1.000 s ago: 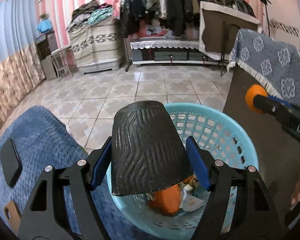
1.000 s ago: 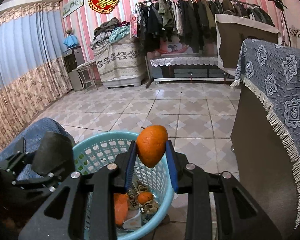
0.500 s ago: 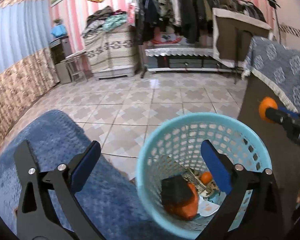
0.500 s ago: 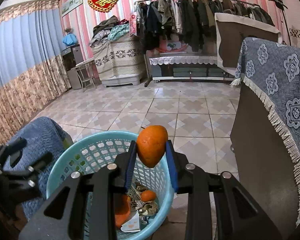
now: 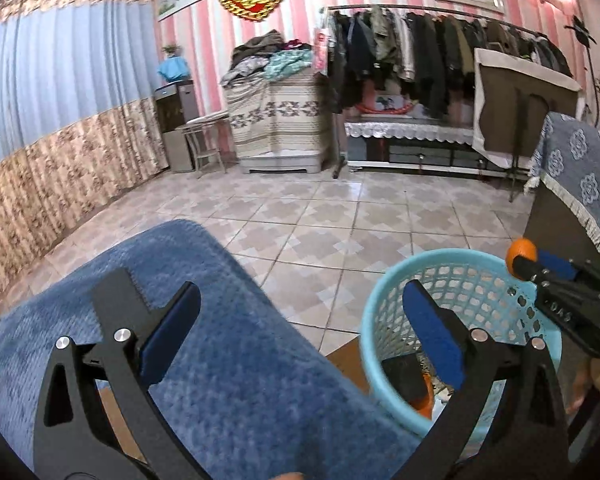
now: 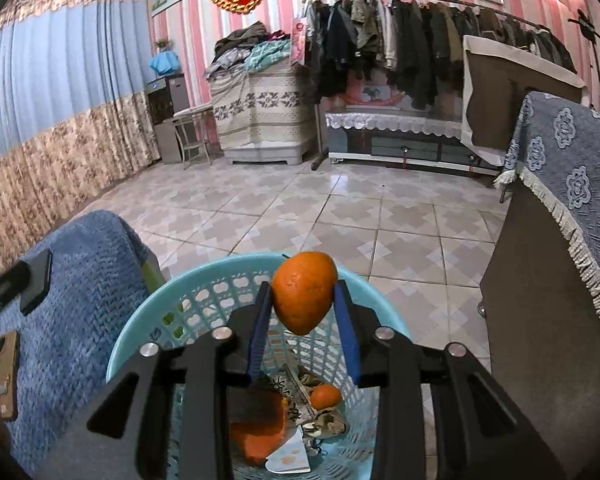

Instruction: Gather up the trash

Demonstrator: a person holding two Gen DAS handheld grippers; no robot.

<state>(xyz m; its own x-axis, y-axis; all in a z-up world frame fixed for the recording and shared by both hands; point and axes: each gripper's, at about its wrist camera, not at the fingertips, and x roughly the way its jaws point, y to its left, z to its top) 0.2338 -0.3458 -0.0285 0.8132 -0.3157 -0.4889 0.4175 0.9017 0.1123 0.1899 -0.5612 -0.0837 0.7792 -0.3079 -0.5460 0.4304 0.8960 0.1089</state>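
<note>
Your right claw (image 6: 304, 330) is opening on the orange (image 6: 304, 292) above the far rim of the basket (image 6: 140, 332), so it could glance off onto the floor; your left claw (image 5: 300, 330) gapes empty.

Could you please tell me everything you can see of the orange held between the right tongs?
The orange is a whole fruit with dimpled, bright skin and a small dark stem nub on top, its narrower end pointing down. It sits between the blue pads of the right tongs, whose jaws are opening, directly above the light-blue plastic basket. Nothing else touches it. From the left wrist view it shows only as a small orange ball.
</note>
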